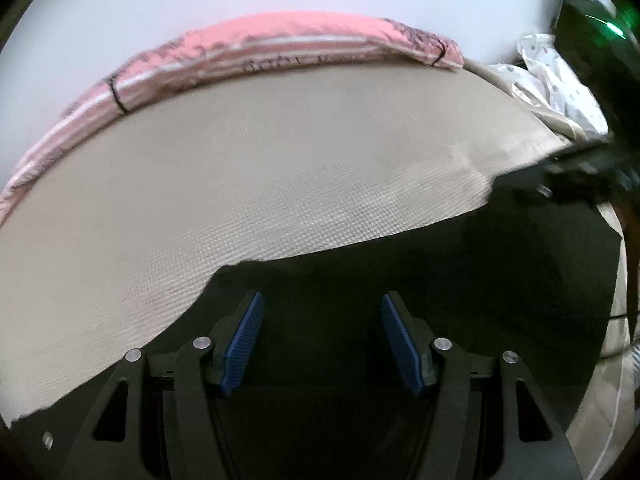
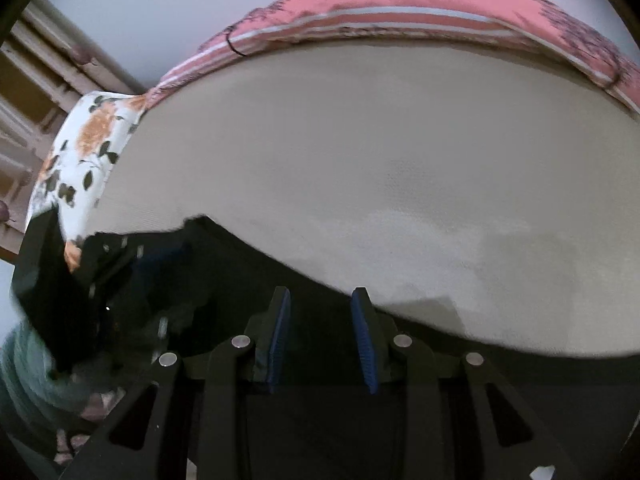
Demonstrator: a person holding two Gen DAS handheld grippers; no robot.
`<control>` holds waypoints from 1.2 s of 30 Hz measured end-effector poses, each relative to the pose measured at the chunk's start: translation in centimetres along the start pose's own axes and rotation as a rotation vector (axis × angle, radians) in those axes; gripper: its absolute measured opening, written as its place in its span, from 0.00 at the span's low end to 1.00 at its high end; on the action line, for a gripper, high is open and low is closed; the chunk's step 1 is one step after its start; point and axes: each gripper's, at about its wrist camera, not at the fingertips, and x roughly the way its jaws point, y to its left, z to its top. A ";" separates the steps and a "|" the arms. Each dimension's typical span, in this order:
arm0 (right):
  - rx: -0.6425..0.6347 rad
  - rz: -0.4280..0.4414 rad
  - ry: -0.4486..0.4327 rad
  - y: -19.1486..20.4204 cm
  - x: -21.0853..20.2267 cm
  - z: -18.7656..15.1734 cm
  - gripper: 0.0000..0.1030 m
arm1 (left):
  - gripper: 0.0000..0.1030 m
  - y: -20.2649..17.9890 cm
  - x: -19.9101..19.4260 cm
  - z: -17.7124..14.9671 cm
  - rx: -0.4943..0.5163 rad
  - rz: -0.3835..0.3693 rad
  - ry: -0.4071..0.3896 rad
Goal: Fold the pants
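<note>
Now, starting at the far left of the left wrist view, a pink striped cloth (image 1: 256,46) with dark print runs along the back edge of the beige textured surface (image 1: 240,184), with a plain pale wall behind it. Moving in, the black pants (image 1: 460,264) lie spread on that beige surface, filling the lower middle and right of the picture, their edge cutting a slanted line across the beige. Over them sits the left gripper (image 1: 322,340), its blue pads (image 1: 244,344) standing well apart with nothing pinched between them, only dark fabric below. Further right, the other gripper shows as a dark blur at the pants' upper edge, and beyond it a white spotted cloth (image 1: 560,80) lies crumpled in the corner.

Over to the right wrist view, again from the left: pale wooden panelling, then a white floral cloth (image 2: 86,148) with orange blooms tucked against the beige surface (image 2: 360,160). Below it the left gripper (image 2: 132,268) appears blurred, over the pants (image 2: 248,280), and a grey-green sleeve (image 2: 28,364) shows in the lower left corner. In the centre, the right gripper (image 2: 320,336) has its blue pads (image 2: 280,332) parted by a modest gap, closer than the left pair, with nothing gripped; black fabric lies beneath. To the right, bare beige, and the pink cloth (image 2: 400,0) curving along the top.
</note>
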 end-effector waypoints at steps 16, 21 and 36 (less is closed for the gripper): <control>-0.034 -0.194 -0.026 -0.4 2.2 -3.0 0.32 | 0.60 0.2 2.0 1.4 -0.090 0.036 0.025; 0.054 -0.147 -0.125 -1.7 -1.9 -2.4 0.34 | 0.60 -1.3 0.0 1.3 -0.067 0.084 0.010; 0.161 -0.258 -0.130 -7.0 -0.5 -3.6 0.37 | 0.65 -3.3 -0.7 -2.8 -0.050 0.173 0.069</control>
